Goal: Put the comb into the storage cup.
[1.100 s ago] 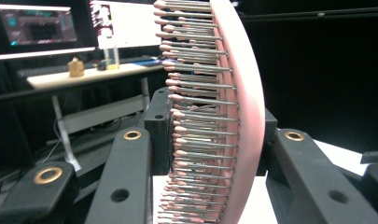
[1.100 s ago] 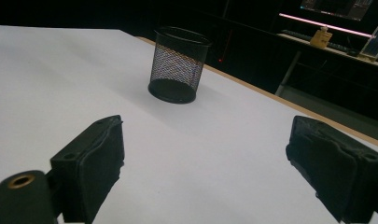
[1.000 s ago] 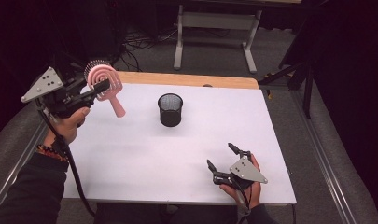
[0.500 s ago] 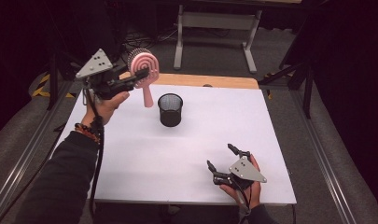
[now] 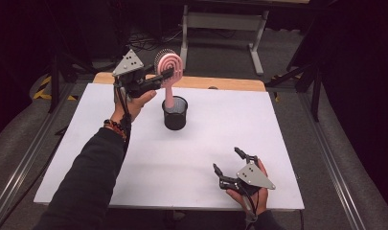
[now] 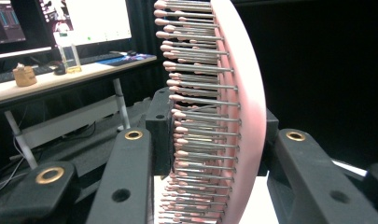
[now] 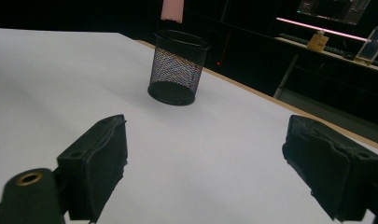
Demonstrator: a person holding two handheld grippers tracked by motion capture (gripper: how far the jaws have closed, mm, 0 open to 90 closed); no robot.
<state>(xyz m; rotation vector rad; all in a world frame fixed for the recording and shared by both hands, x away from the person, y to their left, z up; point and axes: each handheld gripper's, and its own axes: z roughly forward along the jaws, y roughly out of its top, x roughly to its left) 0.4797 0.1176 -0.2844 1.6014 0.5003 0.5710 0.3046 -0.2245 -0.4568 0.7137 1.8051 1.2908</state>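
While my left claw [image 5: 166, 75] clamps the pink hairbrush [image 5: 169, 67] by its head, handle hanging above the mesh cup [image 5: 175, 113]: lower straight, handle centred in the rim. Right claw [image 5: 228, 162]: open, empty, on the desk [image 5: 220, 124].

Hairbrush [image 5: 168, 72] handle-down just above cup [image 5: 175, 114], possibly inside; table [image 5: 86, 143] beneath.

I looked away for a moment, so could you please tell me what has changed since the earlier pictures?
The left gripper, shut on the pink brush, has carried it rightward from the table's left edge until its handle hangs over the black mesh cup. The cup and the open right gripper stayed put.
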